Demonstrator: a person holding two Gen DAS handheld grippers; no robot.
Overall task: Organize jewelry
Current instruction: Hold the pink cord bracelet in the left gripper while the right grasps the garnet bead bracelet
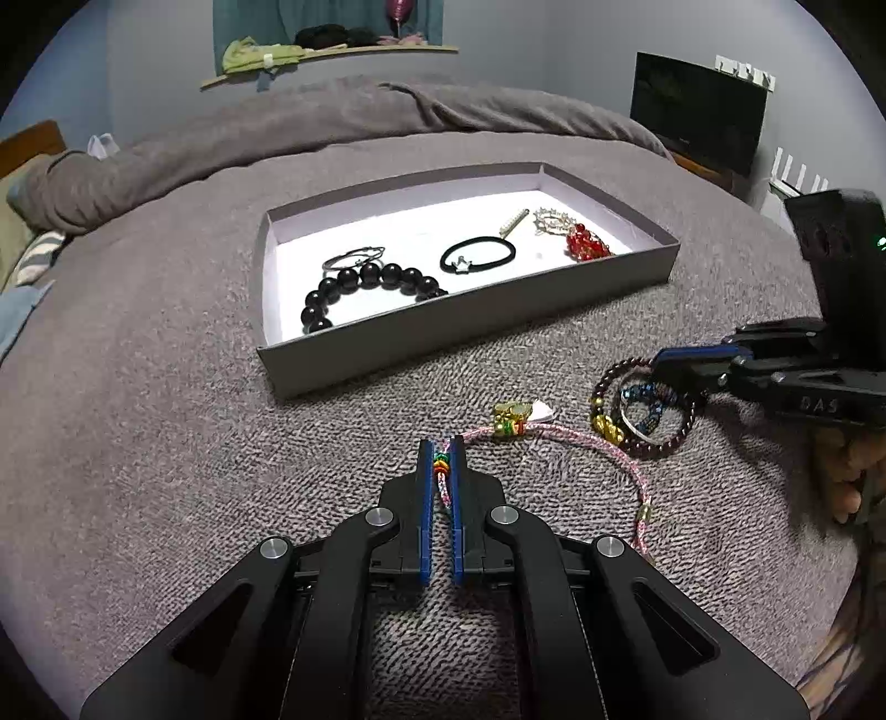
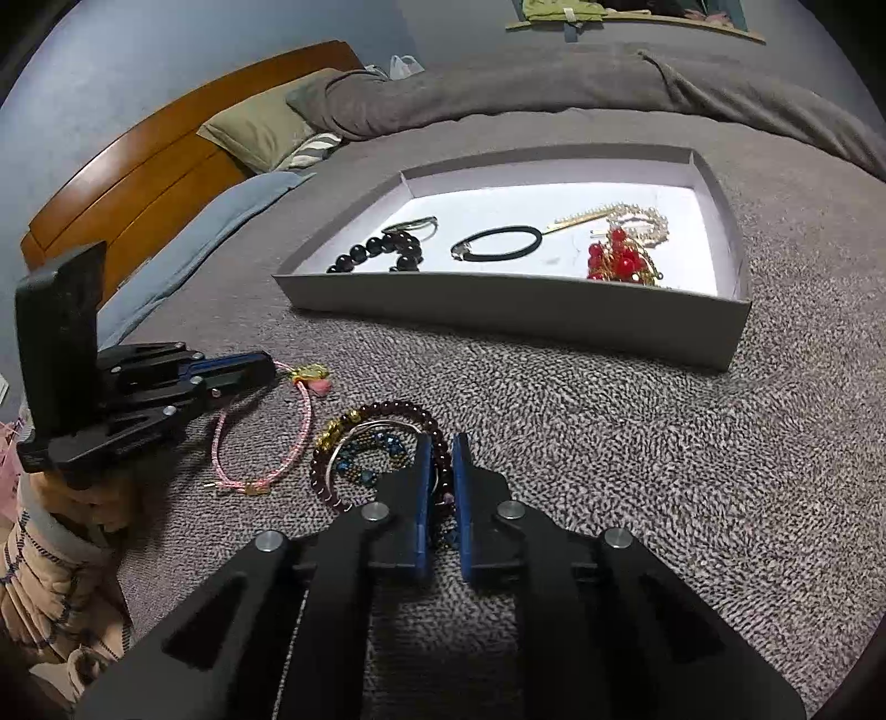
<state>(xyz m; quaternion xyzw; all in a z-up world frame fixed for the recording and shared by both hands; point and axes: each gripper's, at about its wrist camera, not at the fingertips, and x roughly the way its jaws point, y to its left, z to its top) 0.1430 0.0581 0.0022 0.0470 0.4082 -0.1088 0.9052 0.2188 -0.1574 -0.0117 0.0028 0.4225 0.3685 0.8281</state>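
A grey tray lies on the bed holding a black bead bracelet, a black hair tie, thin silver hoops, a gold clip and red bead jewelry. My left gripper is shut on a pink braided cord bracelet lying on the blanket. My right gripper is shut on a dark maroon bead bracelet, stacked with a silver bangle and a blue bead bracelet.
Grey knit blanket covers the bed. Pillows and a wooden headboard lie at the left in the right wrist view. A dark screen stands at the back right. A shelf with clothes hangs on the wall.
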